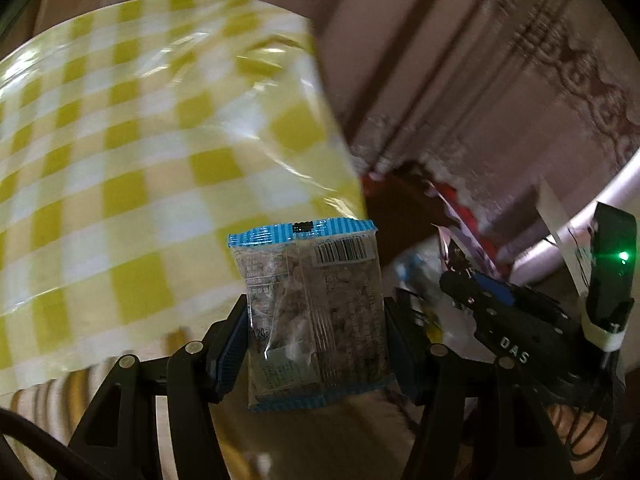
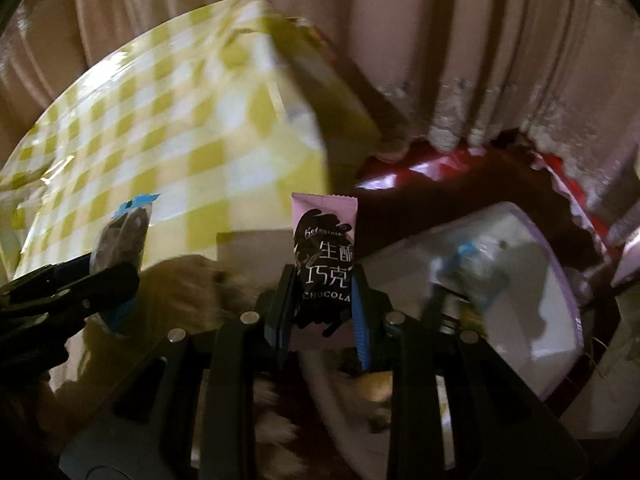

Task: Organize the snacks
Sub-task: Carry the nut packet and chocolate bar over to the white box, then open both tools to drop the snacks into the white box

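My left gripper is shut on a clear snack packet with blue ends, held upright between the blue pads, barcode side facing the camera. My right gripper is shut on a small pink chocolate packet with black print. In the right wrist view the left gripper with its blue-ended packet shows at the left edge. In the left wrist view the right gripper shows at the right, black with a green light. Both hang beside a table with a yellow checked cloth.
A white bin with a lilac rim sits at lower right and holds a blurred blue-and-white packet. A red foil bag lies behind it. Brown curtains hang at the back. The yellow checked table fills the left.
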`<state>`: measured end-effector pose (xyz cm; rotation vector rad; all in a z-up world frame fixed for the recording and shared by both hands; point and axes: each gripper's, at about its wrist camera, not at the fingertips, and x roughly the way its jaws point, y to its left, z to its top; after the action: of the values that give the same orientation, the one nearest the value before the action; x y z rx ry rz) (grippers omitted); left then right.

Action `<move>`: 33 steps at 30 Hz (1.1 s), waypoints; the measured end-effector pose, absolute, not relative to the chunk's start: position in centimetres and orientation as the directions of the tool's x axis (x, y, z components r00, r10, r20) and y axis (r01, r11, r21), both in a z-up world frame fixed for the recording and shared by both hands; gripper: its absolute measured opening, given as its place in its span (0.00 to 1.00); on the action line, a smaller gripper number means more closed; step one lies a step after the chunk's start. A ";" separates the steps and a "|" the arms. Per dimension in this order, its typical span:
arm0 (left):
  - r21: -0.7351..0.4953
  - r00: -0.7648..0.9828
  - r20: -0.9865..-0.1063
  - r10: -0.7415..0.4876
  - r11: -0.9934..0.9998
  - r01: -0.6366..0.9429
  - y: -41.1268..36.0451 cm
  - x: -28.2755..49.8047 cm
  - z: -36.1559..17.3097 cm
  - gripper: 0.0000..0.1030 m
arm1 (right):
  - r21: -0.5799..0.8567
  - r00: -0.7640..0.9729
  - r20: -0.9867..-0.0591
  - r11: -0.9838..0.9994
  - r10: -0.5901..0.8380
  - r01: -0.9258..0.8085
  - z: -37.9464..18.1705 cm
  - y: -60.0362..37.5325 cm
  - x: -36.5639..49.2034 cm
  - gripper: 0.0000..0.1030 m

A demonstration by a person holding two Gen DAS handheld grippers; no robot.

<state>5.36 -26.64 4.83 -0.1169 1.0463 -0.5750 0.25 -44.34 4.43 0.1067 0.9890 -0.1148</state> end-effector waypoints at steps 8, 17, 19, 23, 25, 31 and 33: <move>-0.405 0.231 -0.789 -0.570 0.765 0.501 -32.8 4.1 3.5 0.61 | -0.034 0.505 -0.850 0.972 -0.150 0.232 3.8 -48.7 -2.1 0.29; -0.425 0.155 -0.808 -0.569 0.744 0.515 -35.7 3.8 2.0 0.61 | -0.085 0.468 -0.855 0.951 -0.223 0.298 3.2 -52.0 -3.9 0.29; -0.431 0.145 -0.808 -0.571 0.741 0.514 -35.9 3.6 1.9 0.61 | -0.095 0.462 -0.855 0.946 -0.236 0.309 3.0 -52.5 -4.3 0.29; -0.453 0.114 -0.808 -0.578 0.733 0.507 -36.6 3.6 1.4 0.62 | -0.106 0.449 -0.856 0.937 -0.256 0.332 2.8 -53.3 -5.0 0.29; -0.460 0.101 -0.809 -0.579 0.731 0.505 -36.7 3.7 1.1 0.63 | -0.112 0.445 -0.856 0.934 -0.265 0.340 2.8 -53.5 -5.3 0.31; -0.486 0.091 -0.800 -0.593 0.728 0.483 -35.7 3.4 0.9 0.66 | -0.146 0.431 -0.851 0.923 -0.301 0.356 3.1 -53.6 -6.0 0.42; -0.479 0.094 -0.805 -0.586 0.735 0.479 -35.4 2.9 0.8 0.66 | -0.155 0.432 -0.846 0.920 -0.311 0.359 3.3 -53.4 -6.2 0.51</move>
<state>2.90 -35.37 0.81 -0.1029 1.2471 -0.7919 -6.21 -53.43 3.32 0.0506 1.0434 -0.4178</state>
